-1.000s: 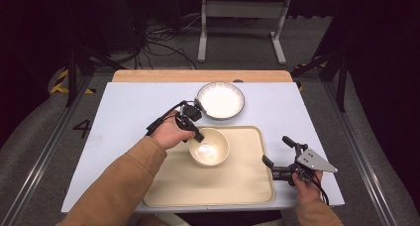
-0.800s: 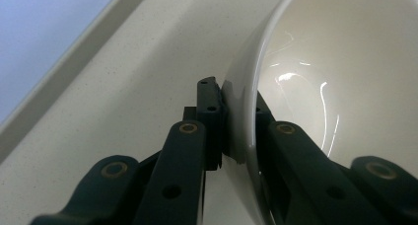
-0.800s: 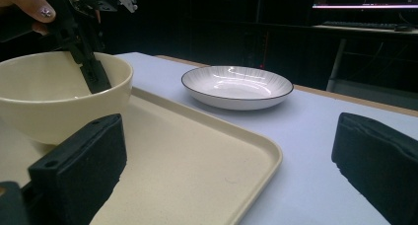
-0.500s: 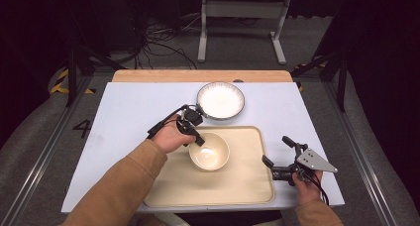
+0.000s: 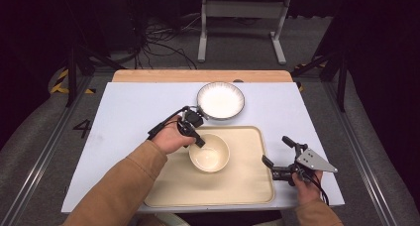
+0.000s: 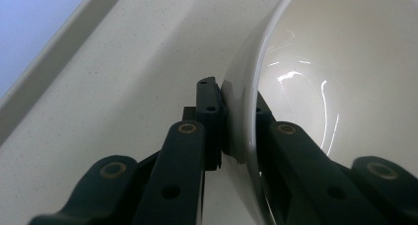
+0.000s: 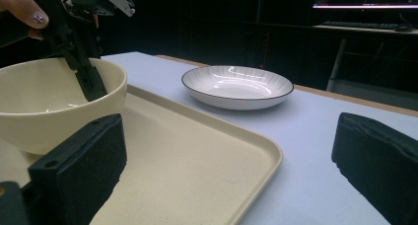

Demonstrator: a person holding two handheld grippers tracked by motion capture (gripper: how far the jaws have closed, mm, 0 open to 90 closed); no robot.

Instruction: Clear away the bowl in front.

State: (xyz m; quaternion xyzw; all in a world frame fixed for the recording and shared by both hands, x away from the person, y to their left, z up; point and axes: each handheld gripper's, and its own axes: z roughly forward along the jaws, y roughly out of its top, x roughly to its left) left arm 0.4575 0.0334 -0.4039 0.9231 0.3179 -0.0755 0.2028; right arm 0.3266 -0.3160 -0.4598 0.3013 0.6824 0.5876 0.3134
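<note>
A cream bowl (image 5: 209,153) sits on the left half of a beige tray (image 5: 237,186). My left gripper (image 5: 198,139) is shut on the bowl's near-left rim, with one jaw inside the bowl and one outside. In the left gripper view the pads (image 6: 212,111) clamp the bowl (image 6: 315,62) wall over the tray (image 6: 123,62). My right gripper (image 5: 275,150) is open and holds nothing, low at the tray's right edge. In the right gripper view its wide jaws (image 7: 229,161) frame the bowl (image 7: 44,106), the left gripper (image 7: 91,82) and the tray (image 7: 197,151).
A white plate with a dark rim (image 5: 221,100) stands on the white tabletop just behind the tray, also seen as the plate (image 7: 236,87) in the right gripper view. A wooden strip (image 5: 148,76) runs along the table's far edge.
</note>
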